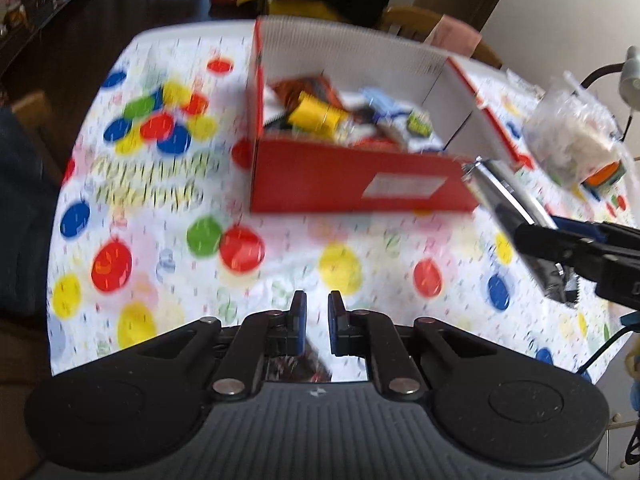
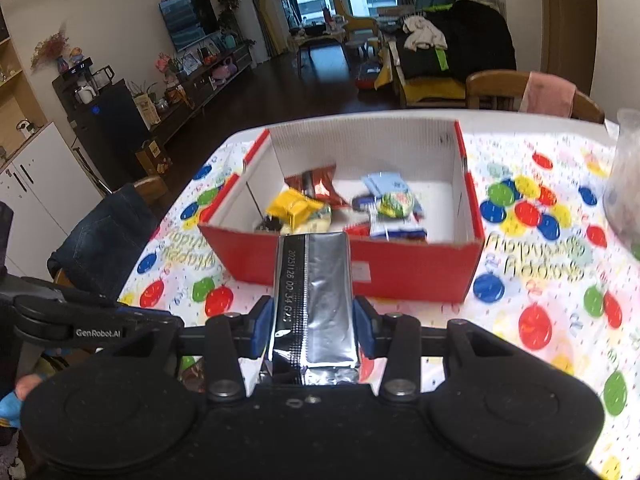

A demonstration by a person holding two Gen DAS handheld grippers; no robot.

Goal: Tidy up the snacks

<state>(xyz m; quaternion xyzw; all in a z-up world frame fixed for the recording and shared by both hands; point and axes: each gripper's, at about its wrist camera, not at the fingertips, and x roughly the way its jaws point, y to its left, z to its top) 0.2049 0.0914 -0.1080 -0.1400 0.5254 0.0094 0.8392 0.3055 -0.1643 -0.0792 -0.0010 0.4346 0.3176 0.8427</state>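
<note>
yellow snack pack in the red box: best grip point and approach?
Judging by its pose: come from above, through the red box's open top. The yellow pack lies on top of the pile; pinch across its narrower width mid-body. The walls block side approaches.

The left gripper (image 1: 317,322) hovers empty (jaws slightly apart) over the tablecloth (image 1: 280,256), near the red box (image 1: 352,180) of snacks (image 1: 316,114).

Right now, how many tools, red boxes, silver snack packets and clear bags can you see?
Tools: 2, the left tool and the right tool
Red box: 1
Silver packet: 1
Clear bag: 1
Total: 5
</note>
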